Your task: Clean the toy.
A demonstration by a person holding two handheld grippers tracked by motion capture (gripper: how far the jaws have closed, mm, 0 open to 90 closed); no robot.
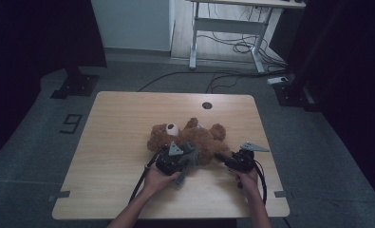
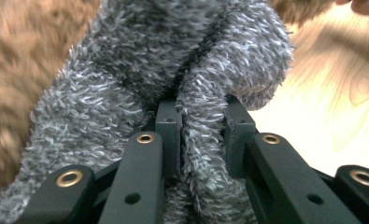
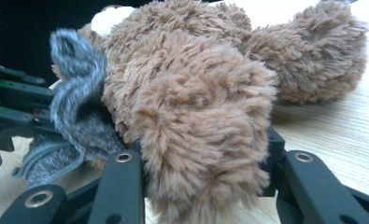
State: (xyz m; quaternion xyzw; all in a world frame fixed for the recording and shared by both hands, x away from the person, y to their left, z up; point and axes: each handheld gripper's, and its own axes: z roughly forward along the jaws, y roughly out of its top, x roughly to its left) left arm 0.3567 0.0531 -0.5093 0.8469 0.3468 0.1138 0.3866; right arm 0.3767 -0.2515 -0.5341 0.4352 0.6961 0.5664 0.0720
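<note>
Brown plush teddy bear (image 1: pixel 190 140) lies on its back mid-table on the light wooden table (image 1: pixel 114 142), long axis running left-right. Right gripper (image 1: pixel 223 160) pinches a brown furry leg (image 3: pixel 205 135). Left gripper (image 1: pixel 185 159) pinches the fuzzy grey knit garment (image 2: pixel 173 60), bunched just left of that leg; the garment would have to travel along the leg's axis.

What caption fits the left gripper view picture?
Left gripper shut on fuzzy grey cloth beside the brown teddy bear.

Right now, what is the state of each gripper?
Left gripper: closed on the grey fuzzy cloth.
Right gripper: closed on a limb of the brown teddy bear.
</note>
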